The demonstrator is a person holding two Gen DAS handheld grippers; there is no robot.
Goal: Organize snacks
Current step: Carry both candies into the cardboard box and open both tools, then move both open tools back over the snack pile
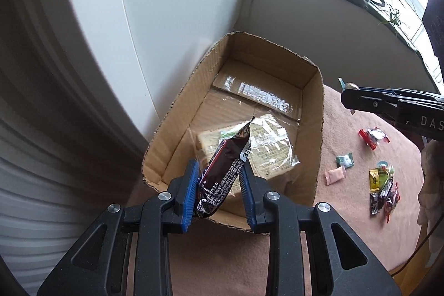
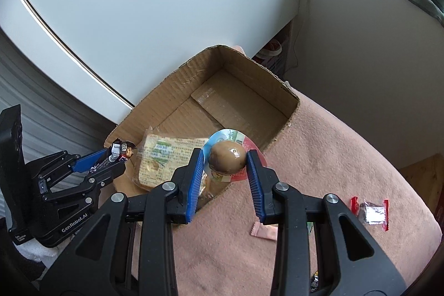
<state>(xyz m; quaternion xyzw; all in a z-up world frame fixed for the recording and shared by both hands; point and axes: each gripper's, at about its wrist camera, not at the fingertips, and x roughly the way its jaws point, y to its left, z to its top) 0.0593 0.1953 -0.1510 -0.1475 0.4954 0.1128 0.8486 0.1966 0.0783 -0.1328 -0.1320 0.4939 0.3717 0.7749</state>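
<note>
Cardboard box point(image 1: 315, 113), open-topped, brown and corrugated with ragged torn rims, sits on a bench draped in a fuzzy salmon-pink cloth point(image 1: 347, 140). Strips of shiny clear tape cross its floor. Inside, at the near end, lies a flat square cracker pack in crinkly clear film point(image 1: 273, 150), printed with small text too fine to read.

Left gripper point(image 1: 219, 189), black plastic with ribbed blue pads, has its jaws clenched on a glossy dark snack bar wrapper point(image 1: 226, 171) with a white barcode strip and dense white print. The bar stands tilted over the box's near end, above the cracker pack. In the right wrist view this gripper's body reads "GenRobot.AI".

Right gripper point(image 2: 224, 160) has its jaws clamped on a smooth, round, brown egg-shaped snack sealed in clear plastic on a round blue, white and red backing card point(image 2: 227, 154), held over the box's near right edge.

Loose on the cloth to the right of the box are a red-edged silver sachet point(image 2: 371, 212), a pale pink packet point(image 1: 335, 175), a small green packet point(image 1: 345, 160) and a heap of mixed wrappers point(image 1: 383, 187).
</note>
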